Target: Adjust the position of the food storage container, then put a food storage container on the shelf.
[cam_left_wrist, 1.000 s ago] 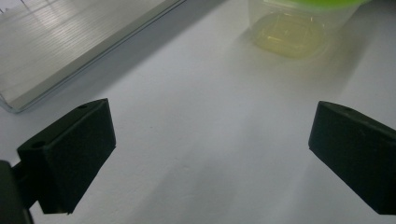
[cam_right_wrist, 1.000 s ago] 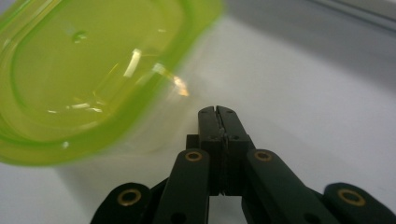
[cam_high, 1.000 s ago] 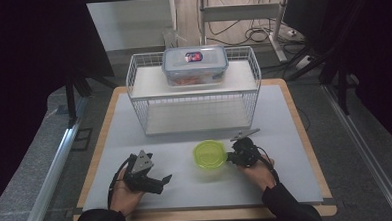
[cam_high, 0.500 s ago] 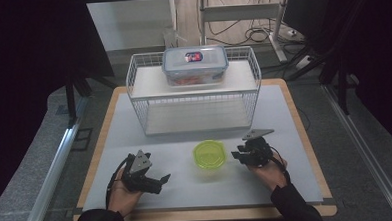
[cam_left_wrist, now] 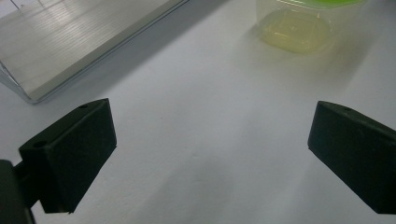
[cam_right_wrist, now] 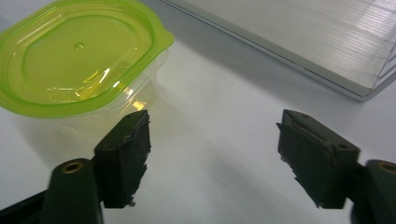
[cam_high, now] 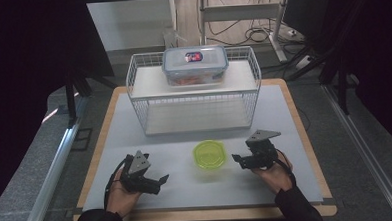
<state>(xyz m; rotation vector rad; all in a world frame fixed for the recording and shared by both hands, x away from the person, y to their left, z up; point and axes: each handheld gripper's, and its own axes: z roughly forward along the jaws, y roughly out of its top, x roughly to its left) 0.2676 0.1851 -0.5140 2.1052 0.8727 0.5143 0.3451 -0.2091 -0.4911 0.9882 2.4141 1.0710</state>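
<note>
— Where to find the tub [cam_high: 210,155]?

— Near the front edge of the table [cam_high: 188,198], about midway along it. Upright, green lid on, well short of the wire rack [cam_high: 193,98] toward the back edge.

— Why there, of all places?

— Probably parked on open table for easy reach from both hands. Free room on every side, so open to a grab from left or right. Also straight in front of the rack's empty lower shelf, maybe with that in mind. Top shelf already taken by a clear box [cam_high: 195,65] with its lid clipped on.

— And the right gripper [cam_high: 239,161]?

— Just to the right of the tub, pointing at it. Jaws just been opening, now spread wide and released, with nothing between them but bare table. Seen along those jaws, tub off to one side, close by the tip of the nearer jaw and outside the gap. Touching or not, hard to tell; looks clear from above.

— Why held so?

— Looks like a let-go, or a pause before a fresh grab.

— Left gripper [cam_high: 157,182]?

— Toward the front left corner, low over the table, well apart from the tub. Jaws wide and released too, holding nothing. Tub far ahead, beyond the gap and a little toward one jaw. Most likely waiting its turn.
</note>
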